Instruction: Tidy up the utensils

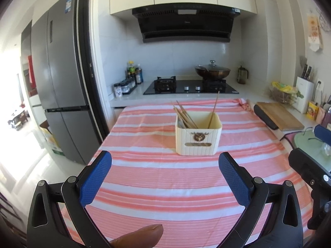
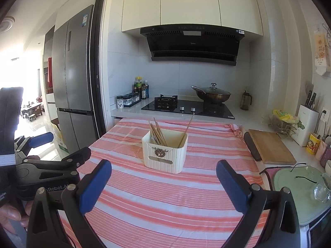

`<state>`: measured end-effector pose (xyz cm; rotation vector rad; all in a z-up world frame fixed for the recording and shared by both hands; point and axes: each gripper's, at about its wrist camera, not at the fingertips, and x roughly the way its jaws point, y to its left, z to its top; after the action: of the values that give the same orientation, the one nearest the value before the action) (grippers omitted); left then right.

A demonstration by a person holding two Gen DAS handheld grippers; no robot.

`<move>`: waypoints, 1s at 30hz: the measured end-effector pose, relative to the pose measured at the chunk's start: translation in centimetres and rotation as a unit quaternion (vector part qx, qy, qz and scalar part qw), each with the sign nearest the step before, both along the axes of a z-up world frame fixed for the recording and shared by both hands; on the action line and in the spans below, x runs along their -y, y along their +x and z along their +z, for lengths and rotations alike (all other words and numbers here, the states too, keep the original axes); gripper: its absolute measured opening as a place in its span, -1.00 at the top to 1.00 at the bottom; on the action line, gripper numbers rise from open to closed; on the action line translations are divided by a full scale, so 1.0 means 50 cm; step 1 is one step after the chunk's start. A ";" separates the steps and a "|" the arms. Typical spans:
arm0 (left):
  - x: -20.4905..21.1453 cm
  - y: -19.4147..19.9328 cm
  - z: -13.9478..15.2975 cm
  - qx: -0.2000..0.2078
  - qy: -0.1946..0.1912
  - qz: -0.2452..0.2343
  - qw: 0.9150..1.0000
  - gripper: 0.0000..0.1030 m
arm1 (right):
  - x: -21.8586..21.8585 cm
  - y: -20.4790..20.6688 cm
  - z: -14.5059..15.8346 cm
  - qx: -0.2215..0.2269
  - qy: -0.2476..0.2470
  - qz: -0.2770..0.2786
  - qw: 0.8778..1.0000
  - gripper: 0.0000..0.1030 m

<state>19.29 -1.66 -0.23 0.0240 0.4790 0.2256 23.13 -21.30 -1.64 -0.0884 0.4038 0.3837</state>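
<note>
Both grippers' fingers released; chopstick holder (image 1: 198,138) alone on striped cloth (image 1: 165,186), cutting board (image 2: 271,146) beside

A sunlit kitchen: grey refrigerator (image 2: 72,62) at left, cream cabinets (image 2: 190,2) over a black range hood (image 2: 194,43), white tiled wall (image 2: 128,70) behind the gas hob (image 2: 186,107).

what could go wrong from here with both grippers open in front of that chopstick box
1. The cream utensil holder looks light and stands on a loose striped cloth; a sideways nudge from the left gripper or right gripper could tip or slide it.
2. One chopstick leans alone on the right; pinching it near the tip could lever it out.
</note>
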 end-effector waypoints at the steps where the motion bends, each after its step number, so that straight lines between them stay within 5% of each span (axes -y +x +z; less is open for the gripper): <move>1: 0.001 -0.001 0.001 -0.001 0.001 0.000 1.000 -0.99 | -0.001 -0.003 0.001 0.001 0.000 0.000 1.000 -1.00; 30: 0.010 -0.006 0.005 -0.007 0.009 -0.001 1.000 -0.99 | 0.000 -0.019 0.007 0.004 -0.007 -0.002 1.000 -1.00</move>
<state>19.00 -2.14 0.05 0.0441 0.4911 0.2280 22.17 -21.29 -1.30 -0.1029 0.3997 0.3758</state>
